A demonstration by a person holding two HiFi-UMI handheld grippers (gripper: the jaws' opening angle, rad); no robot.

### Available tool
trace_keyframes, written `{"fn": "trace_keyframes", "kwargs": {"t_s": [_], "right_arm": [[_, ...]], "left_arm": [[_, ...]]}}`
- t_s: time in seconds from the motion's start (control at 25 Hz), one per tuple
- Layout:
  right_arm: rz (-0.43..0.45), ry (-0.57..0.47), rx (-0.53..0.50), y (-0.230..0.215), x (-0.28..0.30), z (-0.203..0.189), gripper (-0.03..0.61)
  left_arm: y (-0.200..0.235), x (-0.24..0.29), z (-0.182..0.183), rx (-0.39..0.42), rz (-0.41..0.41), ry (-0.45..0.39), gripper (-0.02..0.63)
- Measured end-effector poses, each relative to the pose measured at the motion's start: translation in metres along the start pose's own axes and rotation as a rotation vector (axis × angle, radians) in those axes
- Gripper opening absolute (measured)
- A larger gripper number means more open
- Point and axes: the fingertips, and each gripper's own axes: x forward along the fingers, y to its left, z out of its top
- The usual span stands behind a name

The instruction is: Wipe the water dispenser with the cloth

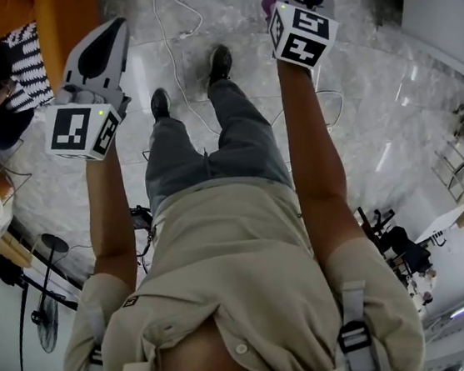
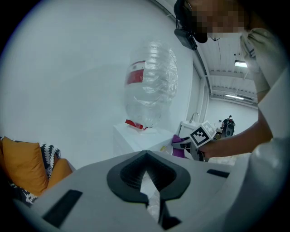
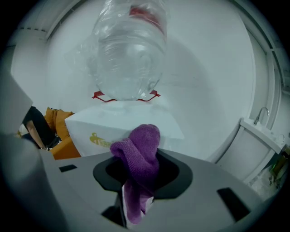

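While the two fingers of the right gripper (image 3: 136, 206) squeeze the purple cloth (image 3: 141, 152), our wiper is ready in our hand. The cloth is soft and fuzzy like a towel. It sticks up from the fingers in a floppy lump, in the lower middle of the right gripper view. Our left gripper (image 2: 152, 205) has its fingers almost together, with only a thin slit and nothing between them.

Past the cloth, in the middle of that view, stands the water dispenser (image 3: 122, 124). It is a white box with flat, smooth sides and a small yellow mark on the front. On top sits a big clear bottle (image 3: 129, 54), upside down, round and crinkly, with a red label.

We think the cloth is near the box but not on it. So the wiping looks not yet begun, and the top, front and sides are all left to rub.

At the lower left of the left gripper view we see a plump orange cushion (image 2: 20, 165). Under our feet in the head view lies a shiny stone floor (image 1: 375, 121).
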Motion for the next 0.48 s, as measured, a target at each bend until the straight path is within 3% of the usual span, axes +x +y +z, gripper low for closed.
{"fn": "trace_keyframes", "kwargs": {"t_s": [0.48], "right_arm": [[0.082, -0.007, 0.056, 0.089, 0.007, 0.001, 0.138]], "left_arm": [[0.028, -0.026, -0.029, -0.04, 0.046, -0.02, 0.015]]}}
